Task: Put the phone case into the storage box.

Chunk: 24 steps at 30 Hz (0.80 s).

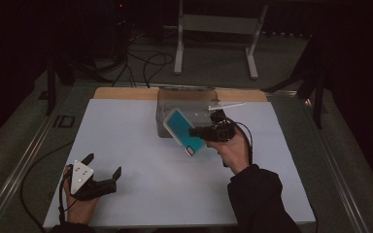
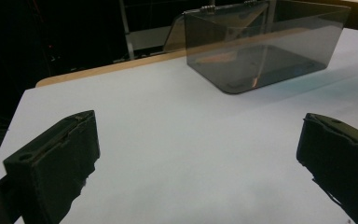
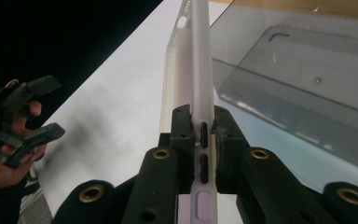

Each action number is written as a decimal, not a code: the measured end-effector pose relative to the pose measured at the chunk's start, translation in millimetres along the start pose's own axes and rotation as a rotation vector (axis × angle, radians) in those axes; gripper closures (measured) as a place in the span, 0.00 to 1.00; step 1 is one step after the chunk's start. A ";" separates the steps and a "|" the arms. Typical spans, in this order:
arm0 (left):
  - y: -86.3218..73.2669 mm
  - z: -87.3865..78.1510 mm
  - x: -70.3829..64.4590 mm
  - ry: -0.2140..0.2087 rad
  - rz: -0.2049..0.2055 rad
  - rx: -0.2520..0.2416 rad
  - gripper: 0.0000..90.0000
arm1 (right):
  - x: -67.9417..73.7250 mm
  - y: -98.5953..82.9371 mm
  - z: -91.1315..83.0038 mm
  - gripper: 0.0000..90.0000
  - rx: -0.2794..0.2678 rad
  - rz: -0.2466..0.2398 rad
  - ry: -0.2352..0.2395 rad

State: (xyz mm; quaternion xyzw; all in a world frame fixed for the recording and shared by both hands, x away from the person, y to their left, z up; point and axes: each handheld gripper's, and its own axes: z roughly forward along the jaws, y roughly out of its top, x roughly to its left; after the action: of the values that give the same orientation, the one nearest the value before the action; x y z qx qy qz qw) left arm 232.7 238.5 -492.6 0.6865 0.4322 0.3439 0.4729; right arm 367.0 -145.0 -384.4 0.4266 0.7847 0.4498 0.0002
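Above the table, right gripper [image 1: 197,131] fingers clamping tilted phone [image 1: 183,131], left gripper [image 1: 103,166] fingers spread.

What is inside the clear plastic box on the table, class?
The clear box looks empty: through its walls only its own floor shows. In the high view, the phone held in the right claw hides the box's front part, so that corner cannot be checked there.

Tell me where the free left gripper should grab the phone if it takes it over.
Probably the phone's long side edges near its upper end, coming from the left. The right gripper is clamped across the long edges near the lower end, and the clear box stands close behind, so the left side looks open to the left gripper.
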 end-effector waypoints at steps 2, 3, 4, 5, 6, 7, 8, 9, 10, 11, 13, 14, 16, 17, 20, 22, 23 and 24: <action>0.0 0.1 0.0 0.003 -0.001 0.002 0.00 | -0.1 2.5 0.0 0.91 -0.001 0.000 -0.008; -0.1 0.1 0.0 0.003 -0.001 0.003 0.00 | -0.4 3.7 0.0 0.91 -0.005 0.001 -0.010; -0.1 0.1 -0.1 0.002 -0.001 0.003 0.00 | -0.5 5.0 -0.1 0.91 -0.007 0.002 -0.015; -0.1 0.1 -0.1 0.003 -0.001 0.002 0.00 | -0.8 6.4 0.0 0.91 -0.010 0.003 -0.016; 0.0 0.1 -0.1 0.002 -0.001 0.002 0.00 | -0.8 7.2 -0.1 0.91 -0.011 0.005 -0.019; 0.0 0.1 -0.2 0.001 -0.002 0.001 0.00 | -1.0 8.0 -0.1 0.91 -0.013 0.003 -0.021; -0.1 0.1 -0.2 0.003 -0.001 0.003 0.00 | -1.0 8.9 0.1 0.91 -0.015 0.005 -0.018; -0.1 0.2 -0.3 0.003 -0.001 0.003 0.00 | -0.9 9.8 0.2 0.91 -0.015 0.006 -0.024; -0.1 0.2 -0.4 0.003 -0.001 0.002 0.00 | -1.2 10.7 0.2 0.91 -0.016 0.004 -0.026; 0.0 0.2 -0.5 0.003 0.000 0.002 0.00 | -1.3 11.7 0.2 0.91 -0.019 0.006 -0.026; -0.1 0.3 -0.7 0.004 0.000 0.002 0.00 | -1.7 13.6 0.1 0.91 -0.023 0.010 -0.030; -0.1 0.4 -0.7 0.003 -0.002 0.003 0.00 | -1.9 14.5 0.2 0.91 -0.024 0.011 -0.031; -0.3 0.7 -0.9 0.004 0.000 0.005 0.00 | -2.2 16.2 0.3 0.91 -0.025 0.009 -0.035; -0.3 0.7 -0.9 0.003 -0.002 0.004 0.00 | -2.3 17.0 0.4 0.91 -0.027 0.009 -0.039; -0.2 0.6 -1.0 0.006 0.000 0.005 0.00 | -2.5 18.7 0.5 0.91 -0.029 0.013 -0.038; -0.2 0.5 -1.0 0.005 -0.001 0.004 0.00 | -3.8 20.7 0.7 0.91 -0.033 0.014 -0.047; -0.2 0.5 -1.0 0.005 -0.001 0.004 0.00 | -4.3 21.2 0.8 0.91 -0.033 0.016 -0.049; -0.3 0.5 -0.9 0.005 -0.002 0.003 0.00 | -4.7 21.6 1.0 0.91 -0.032 0.017 -0.050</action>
State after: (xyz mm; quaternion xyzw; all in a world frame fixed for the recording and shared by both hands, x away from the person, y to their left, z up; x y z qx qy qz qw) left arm 232.7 237.5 -493.1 0.6858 0.4345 0.3445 0.4713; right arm 384.9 -142.5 -371.6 0.4441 0.7735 0.4515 0.0229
